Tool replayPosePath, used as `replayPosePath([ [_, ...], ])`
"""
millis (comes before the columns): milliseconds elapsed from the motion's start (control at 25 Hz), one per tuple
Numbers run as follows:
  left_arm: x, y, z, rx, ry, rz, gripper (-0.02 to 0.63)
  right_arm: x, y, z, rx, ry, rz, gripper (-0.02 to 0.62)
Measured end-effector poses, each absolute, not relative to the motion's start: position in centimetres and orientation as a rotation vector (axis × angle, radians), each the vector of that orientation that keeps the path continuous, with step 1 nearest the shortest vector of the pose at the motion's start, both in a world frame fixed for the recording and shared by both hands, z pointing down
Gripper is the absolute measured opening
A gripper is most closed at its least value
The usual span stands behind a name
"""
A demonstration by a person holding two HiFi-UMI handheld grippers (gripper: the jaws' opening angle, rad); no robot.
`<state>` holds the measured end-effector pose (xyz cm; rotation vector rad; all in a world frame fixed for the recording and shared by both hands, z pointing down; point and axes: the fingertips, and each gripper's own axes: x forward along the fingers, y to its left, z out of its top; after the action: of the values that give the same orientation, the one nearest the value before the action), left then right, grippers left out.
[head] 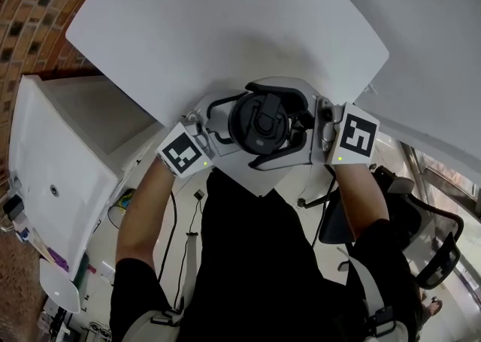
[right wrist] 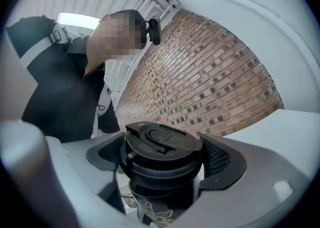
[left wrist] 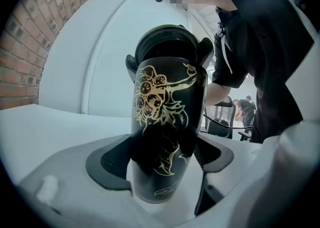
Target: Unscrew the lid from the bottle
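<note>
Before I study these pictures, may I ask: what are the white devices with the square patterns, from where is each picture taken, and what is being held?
There is no robot here: a person holds one hand-held tool in each hand. The head view comes from a camera on the person's head, looking down at a white table. The cubes with square markers are parts of the tools. The other two pictures come from a camera riding on each tool, looking along its jaws. The left tool is shut on the body of a black bottle with gold print. The right tool is shut on the black lid, which sits on top of the bottle.
</note>
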<state>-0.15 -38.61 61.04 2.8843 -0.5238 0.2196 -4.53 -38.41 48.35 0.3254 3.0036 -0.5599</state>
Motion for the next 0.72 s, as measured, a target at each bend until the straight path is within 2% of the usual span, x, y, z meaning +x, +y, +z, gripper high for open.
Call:
replayPosePath([
  [480,0.2,-38.5,61.5,2.885,-0.518,0.272,0.399,-1.8,-40.3,44.1,0.107,2.846,-0.668,0.462],
  [720,-0.4,-39.0,61.2,2.917,-0.683,0.307,0.407,-1.1,-39.9,43.6,0.019,2.782,-0.757,0.462],
])
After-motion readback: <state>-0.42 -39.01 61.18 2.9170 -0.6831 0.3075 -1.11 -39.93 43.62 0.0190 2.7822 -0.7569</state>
